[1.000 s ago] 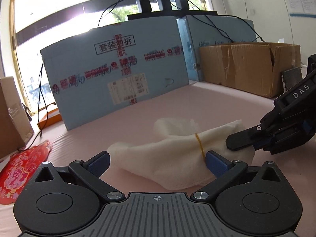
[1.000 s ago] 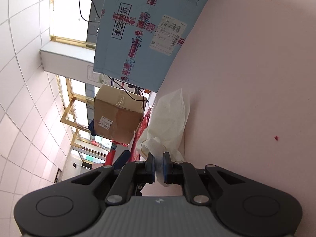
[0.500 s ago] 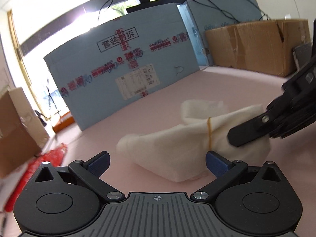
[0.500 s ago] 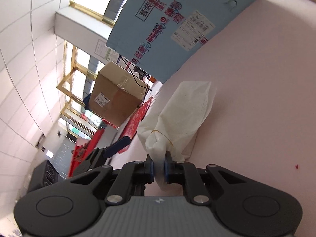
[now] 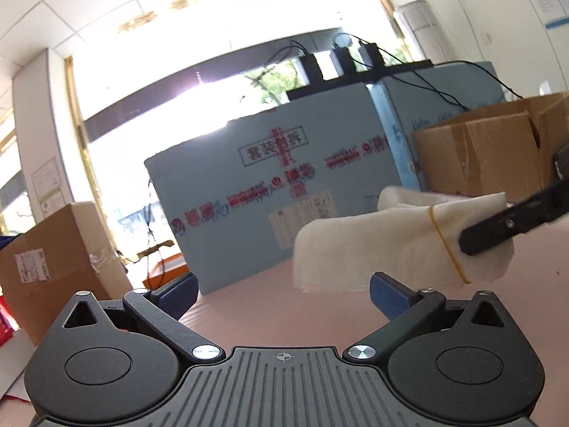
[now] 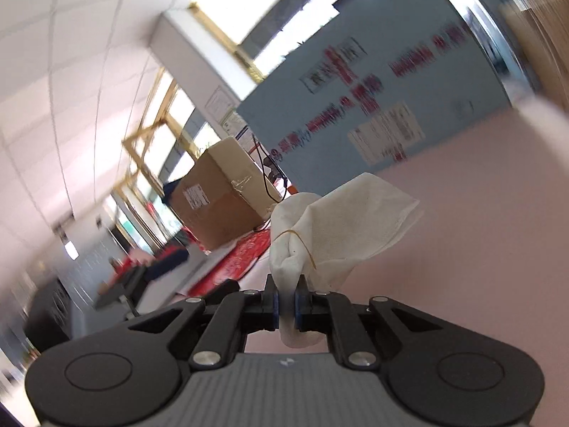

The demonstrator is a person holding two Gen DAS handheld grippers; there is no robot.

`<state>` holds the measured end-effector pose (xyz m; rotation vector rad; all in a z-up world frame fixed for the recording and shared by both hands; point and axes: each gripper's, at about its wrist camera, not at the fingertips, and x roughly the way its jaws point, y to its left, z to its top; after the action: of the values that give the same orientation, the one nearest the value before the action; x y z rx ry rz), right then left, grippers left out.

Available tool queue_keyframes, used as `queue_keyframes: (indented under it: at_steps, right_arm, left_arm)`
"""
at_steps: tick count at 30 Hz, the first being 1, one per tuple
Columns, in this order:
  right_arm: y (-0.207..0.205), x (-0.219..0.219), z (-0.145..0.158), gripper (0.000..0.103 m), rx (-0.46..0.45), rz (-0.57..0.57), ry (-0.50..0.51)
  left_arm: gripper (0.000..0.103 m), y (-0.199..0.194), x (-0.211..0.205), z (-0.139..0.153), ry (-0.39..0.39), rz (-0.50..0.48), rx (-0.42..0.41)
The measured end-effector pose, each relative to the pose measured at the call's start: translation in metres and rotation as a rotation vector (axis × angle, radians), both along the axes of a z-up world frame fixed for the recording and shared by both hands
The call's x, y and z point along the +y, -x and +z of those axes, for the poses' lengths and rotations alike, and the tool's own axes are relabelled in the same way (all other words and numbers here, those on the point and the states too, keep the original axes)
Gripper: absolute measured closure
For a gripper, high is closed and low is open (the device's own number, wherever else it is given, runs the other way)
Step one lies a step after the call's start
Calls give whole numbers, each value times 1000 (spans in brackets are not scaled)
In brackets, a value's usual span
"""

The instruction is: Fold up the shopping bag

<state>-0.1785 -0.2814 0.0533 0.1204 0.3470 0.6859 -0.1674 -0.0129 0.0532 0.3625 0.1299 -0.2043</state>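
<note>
- Since a second ago you have lifted the white shopping bag (image 5: 391,238) off the pink table (image 5: 533,306); before, it lay slumped on that surface, and now it hangs in the air in front of the blue carton.
- Your right wrist view has also rolled from steeply tilted to nearly upright, and it is blurred at the edges.
- Behind the table, the blue carton (image 5: 249,195) with red print stands upright, with a brown cardboard box (image 5: 490,156) just beside it on the right and another brown box (image 5: 53,270) off the table's left end.
- Your right gripper (image 6: 286,302) is clamped on the bag's bunched end; the blue pads (image 6: 274,302) press the cloth from both sides, and the rest of the bag flares out beyond them.
- Your left gripper (image 5: 282,293) has its jaws wide apart, holding nothing; the bag hangs above and beyond its right pad.
- A yellow rubber band (image 5: 444,238) circles the bag near the gripped end, just beside the right gripper's black finger.
</note>
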Motion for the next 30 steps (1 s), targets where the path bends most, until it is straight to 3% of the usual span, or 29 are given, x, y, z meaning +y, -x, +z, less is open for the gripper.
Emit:
queue_keyframes:
  at_steps: [1, 3, 5, 7, 11, 13, 15, 17, 20, 23, 25, 27, 28, 29, 30]
  right_arm:
    - [4, 8, 3, 94, -58, 6, 89]
    - [18, 29, 2, 94, -221, 60, 360]
    - [35, 52, -15, 94, -352, 184, 662]
    - [50, 59, -28, 94, -400, 303, 805]
    - [73, 60, -40, 94, -498, 453, 961]
    - [82, 58, -43, 92, -539, 483, 1014]
    - [89, 53, -48, 88, -560, 495, 1056]
    - [94, 44, -49, 86, -548, 467, 1031]
    - [83, 27, -30, 71, -383, 455, 864]
    - [57, -6, -4, 62, -98, 451, 497]
    - [38, -35, 8, 64, 81, 403, 205]
    - [28, -40, 5, 68, 135, 221, 76]
    - [22, -38, 4, 89, 150, 181, 68]
    - [23, -29, -5, 96, 161, 138, 120]
    - [24, -25, -10, 96, 146, 137, 159]
  left_arm:
    - [0, 2, 4, 6, 39, -5, -33]
    - [0, 7, 5, 15, 89, -62, -78]
    - [0, 11, 3, 21, 112, -135, -106]
    - [0, 8, -6, 24, 89, -230, -92]
    - [0, -22, -30, 7, -20, -373, 95]
    - [0, -42, -38, -14, -94, -338, 228]
    - [0, -51, -34, -32, -129, -235, 293]
    - [0, -46, -23, -41, -97, -188, 333]
    - [0, -31, -20, -44, -116, -160, 300]
    - [0, -23, -23, -46, -172, -140, 277]
    - [0, -17, -26, -47, -208, -132, 249]
    - [0, -14, -28, -46, -231, -129, 227]
    - [0, -12, -28, -46, -239, -127, 219]
    - [0, -13, -29, -45, -241, -126, 216]
    - [0, -12, -28, -43, -239, -125, 210]
